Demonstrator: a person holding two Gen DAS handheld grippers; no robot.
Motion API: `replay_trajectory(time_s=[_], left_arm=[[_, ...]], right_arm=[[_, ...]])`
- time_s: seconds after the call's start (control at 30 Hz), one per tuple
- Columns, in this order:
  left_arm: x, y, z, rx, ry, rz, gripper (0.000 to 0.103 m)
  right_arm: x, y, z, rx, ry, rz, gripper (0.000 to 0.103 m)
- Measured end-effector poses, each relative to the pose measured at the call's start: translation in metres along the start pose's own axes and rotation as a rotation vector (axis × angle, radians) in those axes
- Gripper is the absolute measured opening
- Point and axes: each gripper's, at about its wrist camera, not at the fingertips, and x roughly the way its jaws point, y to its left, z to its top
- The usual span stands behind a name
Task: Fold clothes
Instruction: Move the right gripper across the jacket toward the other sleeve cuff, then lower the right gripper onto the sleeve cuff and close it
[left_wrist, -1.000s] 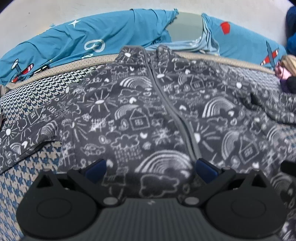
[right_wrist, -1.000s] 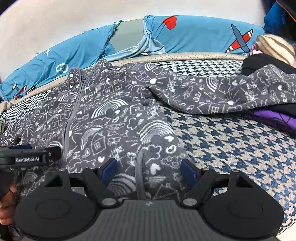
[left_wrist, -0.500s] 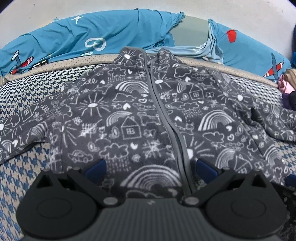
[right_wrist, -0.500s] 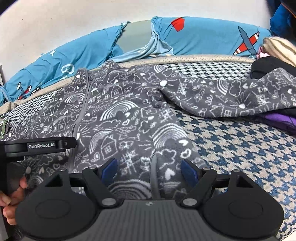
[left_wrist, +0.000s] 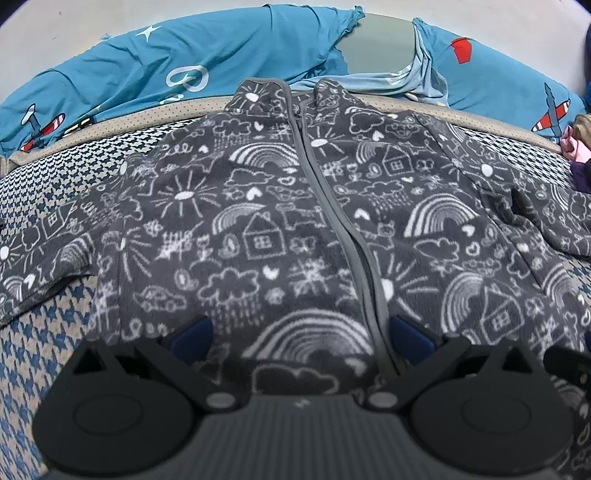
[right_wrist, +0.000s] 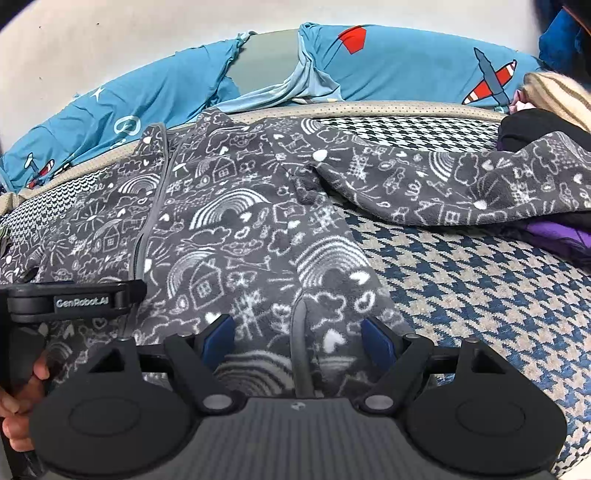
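Observation:
A dark grey fleece jacket (left_wrist: 280, 229) with white doodle print lies front up on the bed, its zip (left_wrist: 332, 206) shut and its collar far from me. One sleeve (left_wrist: 44, 254) runs off to the left, the other sleeve (right_wrist: 461, 184) stretches right onto a pile of clothes. My left gripper (left_wrist: 301, 338) is open over the hem left of the zip. My right gripper (right_wrist: 299, 334) is open over the hem's right part, where a grey trim strip (right_wrist: 301, 354) runs between its fingers. The left gripper (right_wrist: 74, 301) and a hand (right_wrist: 18, 391) show in the right wrist view.
The bed has a blue-and-beige houndstooth cover (right_wrist: 480, 295). Blue bedding with aeroplane print (left_wrist: 184, 62) lies along the wall behind. A pile of black, purple and striped clothes (right_wrist: 546, 122) sits at the right, under the sleeve's end.
Both grippers have drawn back slightly toward the hem, so more of the jacket shows in each view. The jacket lies flatter. Both stay open.

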Motion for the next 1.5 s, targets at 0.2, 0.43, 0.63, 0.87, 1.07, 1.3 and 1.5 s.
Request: replay_trajectory(time_s=[0.2, 0.43, 0.63, 0.87, 1.07, 1.3, 1.5], left_arm=[[-0.003, 0.004, -0.003, 0.01, 0.007, -0.015, 0.103], [-0.007, 0.012, -0.005, 0.009, 0.015, -0.028, 0.103], [-0.01, 0.015, 0.001, -0.017, 0.016, -0.032, 0.103], [-0.008, 0.025, 0.015, -0.088, -0.026, -0.01, 0.103], [-0.001, 0.037, 0.026, -0.152, -0.037, 0.047, 0.103], [0.009, 0.047, 0.038, -0.198, -0.035, 0.079, 0.103], [0.011, 0.05, 0.04, -0.234, -0.031, 0.065, 0.103]], right_arm=[[-0.003, -0.008, 0.004, 0.029, -0.007, 0.005, 0.076], [-0.003, -0.013, 0.014, 0.042, -0.025, 0.017, 0.076], [0.006, -0.011, 0.03, 0.037, -0.035, 0.02, 0.076], [0.017, 0.0, 0.053, 0.014, -0.076, 0.061, 0.076], [0.032, 0.016, 0.069, -0.026, -0.106, 0.123, 0.072], [0.056, 0.034, 0.088, -0.06, -0.122, 0.177, 0.053], [0.08, 0.042, 0.106, -0.052, -0.13, 0.215, 0.039]])
